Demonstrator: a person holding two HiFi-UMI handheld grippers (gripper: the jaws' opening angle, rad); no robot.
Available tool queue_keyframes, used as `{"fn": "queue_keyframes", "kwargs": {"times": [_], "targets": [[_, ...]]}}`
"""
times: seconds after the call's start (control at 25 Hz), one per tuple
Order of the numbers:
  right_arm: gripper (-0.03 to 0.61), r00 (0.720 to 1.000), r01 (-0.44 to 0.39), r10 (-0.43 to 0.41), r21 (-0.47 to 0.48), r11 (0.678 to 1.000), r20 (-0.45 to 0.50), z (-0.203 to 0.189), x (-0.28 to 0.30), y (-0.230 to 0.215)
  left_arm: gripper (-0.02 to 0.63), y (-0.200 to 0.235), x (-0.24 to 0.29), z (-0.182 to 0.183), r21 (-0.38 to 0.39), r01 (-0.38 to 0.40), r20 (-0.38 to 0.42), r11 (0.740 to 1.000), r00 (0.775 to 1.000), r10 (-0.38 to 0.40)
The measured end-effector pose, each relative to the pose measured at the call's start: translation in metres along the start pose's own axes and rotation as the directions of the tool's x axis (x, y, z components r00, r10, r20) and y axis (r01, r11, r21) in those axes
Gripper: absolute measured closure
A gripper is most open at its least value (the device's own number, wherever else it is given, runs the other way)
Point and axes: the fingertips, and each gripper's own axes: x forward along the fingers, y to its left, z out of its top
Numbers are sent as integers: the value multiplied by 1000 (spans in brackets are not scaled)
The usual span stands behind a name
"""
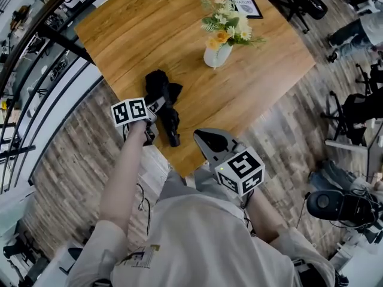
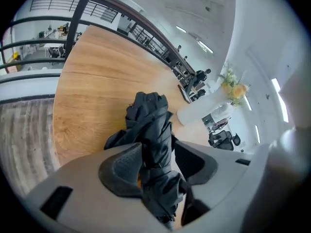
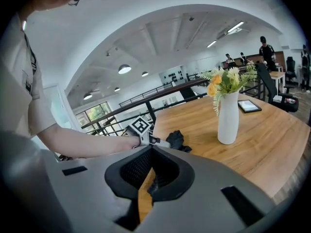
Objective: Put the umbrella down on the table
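Observation:
A folded black umbrella [image 1: 160,87] lies on the wooden table [image 1: 149,28] near its front edge, handle end pointing toward me. My left gripper [image 1: 157,107] reaches in from the left and is shut on the umbrella's lower part. In the left gripper view the umbrella [image 2: 148,115] runs between both pads, its crumpled canopy resting on the wood ahead of my left gripper [image 2: 155,154]. My right gripper [image 1: 209,141] hovers over the table's near corner, shut and holding nothing. In the right gripper view its pads meet [image 3: 151,178], and the umbrella [image 3: 176,140] lies beyond them.
A white vase of flowers [image 1: 216,55] stands mid-table, to the right of the umbrella. A black-framed picture [image 1: 243,5] lies at the far edge. A dark railing [image 1: 54,40] runs along the left. Office chairs [image 1: 353,109] stand on the floor at right.

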Motion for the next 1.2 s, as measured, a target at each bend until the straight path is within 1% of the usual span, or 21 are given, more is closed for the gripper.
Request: {"fn": "queue_keyframes", "kwargs": {"times": [0.12,0.2,0.28,0.4,0.48,0.56,0.64,0.76,0.8,0.88,0.96,1.08,1.2], "targets": [[551,1000,-1,1,14,1000,13,2,-6,-2,390,-19,-8,11,42,18,25,999,999,-20],[551,1000,-4,4,0,1000,24,6,-9,1,400,-30,-18,16,78,22,46,997,999,-26],[551,999,-9,9,-23,1000,39,13,-14,6,410,-47,-33,23,120,51,78,991,995,-61],[551,998,3,2,-78,997,59,25,-22,10,419,-80,-60,36,198,113,136,974,981,-142],[551,997,16,-7,-114,993,82,35,-31,12,439,-102,-82,45,276,122,175,953,969,-175],[551,993,35,-18,-151,988,115,49,-40,12,460,-128,-108,55,365,124,216,923,953,-213],[551,988,61,-32,-189,980,152,64,-51,10,478,-157,-137,64,453,125,262,883,928,-266],[551,974,103,-55,-215,971,219,90,-73,13,485,-198,-185,74,564,93,325,821,888,-324],[551,968,117,-62,-219,969,244,98,-82,16,492,-211,-201,76,592,81,344,802,874,-343],[551,954,139,-68,-229,964,293,116,-101,23,529,-235,-231,78,637,59,378,768,845,-378],[551,937,142,-51,-246,959,345,134,-123,36,561,-254,-258,77,683,27,401,730,821,-405],[551,905,166,-29,-288,943,425,160,-159,59,572,-280,-297,73,746,-23,423,666,788,-447],[551,868,195,-10,-323,926,496,182,-190,83,581,-304,-335,70,786,-95,454,611,759,-467]]}}
